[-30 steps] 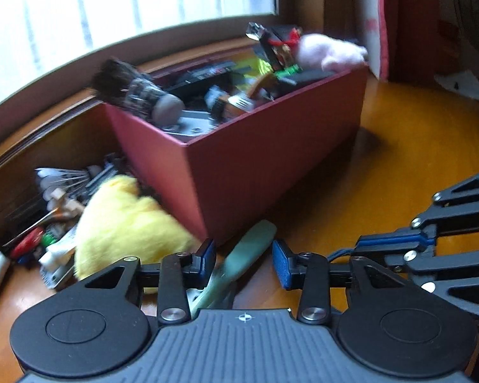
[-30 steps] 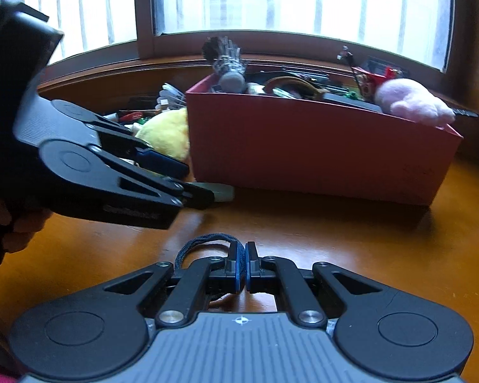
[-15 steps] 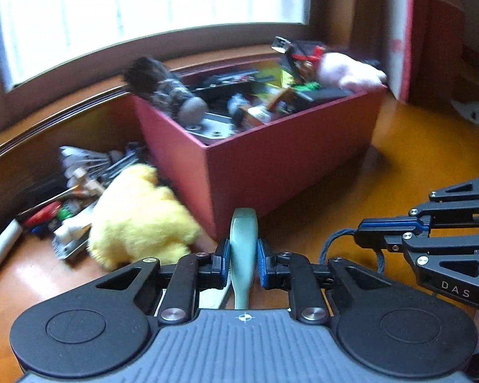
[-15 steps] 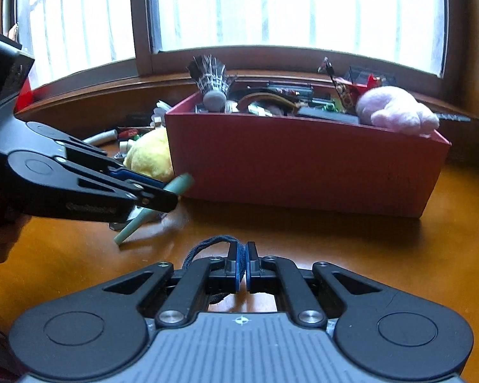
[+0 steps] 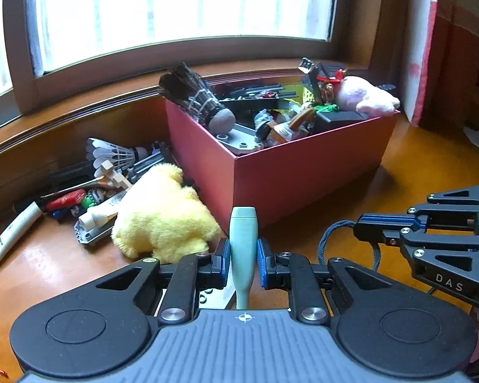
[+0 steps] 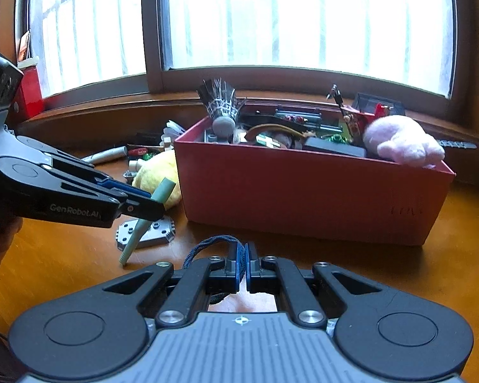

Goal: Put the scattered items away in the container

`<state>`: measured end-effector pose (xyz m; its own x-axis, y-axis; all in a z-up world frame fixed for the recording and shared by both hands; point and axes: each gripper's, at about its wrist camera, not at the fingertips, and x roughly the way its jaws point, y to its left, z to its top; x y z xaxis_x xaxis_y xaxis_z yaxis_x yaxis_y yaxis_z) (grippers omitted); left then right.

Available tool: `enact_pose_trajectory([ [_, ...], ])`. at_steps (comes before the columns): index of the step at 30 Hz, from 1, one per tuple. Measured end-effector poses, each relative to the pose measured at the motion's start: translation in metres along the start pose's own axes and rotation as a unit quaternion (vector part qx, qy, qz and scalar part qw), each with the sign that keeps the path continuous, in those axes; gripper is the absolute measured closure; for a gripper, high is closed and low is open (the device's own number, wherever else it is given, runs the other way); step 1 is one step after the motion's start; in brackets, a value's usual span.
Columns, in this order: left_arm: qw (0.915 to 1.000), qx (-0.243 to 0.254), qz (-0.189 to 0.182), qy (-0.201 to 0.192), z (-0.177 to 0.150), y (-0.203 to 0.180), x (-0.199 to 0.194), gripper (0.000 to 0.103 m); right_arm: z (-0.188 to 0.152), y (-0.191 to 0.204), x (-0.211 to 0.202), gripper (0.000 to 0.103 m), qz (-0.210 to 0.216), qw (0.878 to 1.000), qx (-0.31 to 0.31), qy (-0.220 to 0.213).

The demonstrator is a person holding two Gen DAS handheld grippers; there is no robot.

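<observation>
Transfer of the pale green handle (image 5: pixel 243 242) into the red box (image 5: pixel 306 172) is the step in hand: the left gripper (image 5: pixel 243 257) has its 2 pads clamped on the handle's waist, thick end forward, thin tip hanging just above the wooden tabletop (image 6: pixel 335 265) in the right wrist view. Done well, it would lift clear of the near wall and release over a low spot, since the box is heaped and a black shuttlecock (image 5: pixel 194 99) and pink plush (image 5: pixel 367 97) ride above the rim. The right gripper (image 6: pixel 243 257) is pressed shut on a dark blue cord (image 6: pixel 214 242), low in front of the box. A yellow plush (image 5: pixel 163 220), white shuttlecock (image 5: pixel 111 153) and grey plate (image 6: pixel 150 231) remain outside, left of the box.
</observation>
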<state>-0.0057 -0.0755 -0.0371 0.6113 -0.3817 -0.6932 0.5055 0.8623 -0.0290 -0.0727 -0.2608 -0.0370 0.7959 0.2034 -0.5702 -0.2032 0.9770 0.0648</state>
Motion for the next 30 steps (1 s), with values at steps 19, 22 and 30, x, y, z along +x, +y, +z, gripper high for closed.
enact_pose_trajectory([
  [19,0.9991,-0.019,0.026,-0.028,0.008,0.014,-0.018,0.084,0.027,0.011,-0.006,0.099,0.022,0.999,0.007,-0.029],
  [22,0.9988,-0.022,0.026,-0.034,0.011,0.016,-0.023,0.084,0.03,0.011,-0.007,0.099,0.023,0.999,0.007,-0.035],
  [30,0.9979,-0.021,0.023,-0.057,0.023,0.013,-0.035,0.084,0.037,0.009,-0.014,0.099,0.026,0.998,0.013,-0.051],
])
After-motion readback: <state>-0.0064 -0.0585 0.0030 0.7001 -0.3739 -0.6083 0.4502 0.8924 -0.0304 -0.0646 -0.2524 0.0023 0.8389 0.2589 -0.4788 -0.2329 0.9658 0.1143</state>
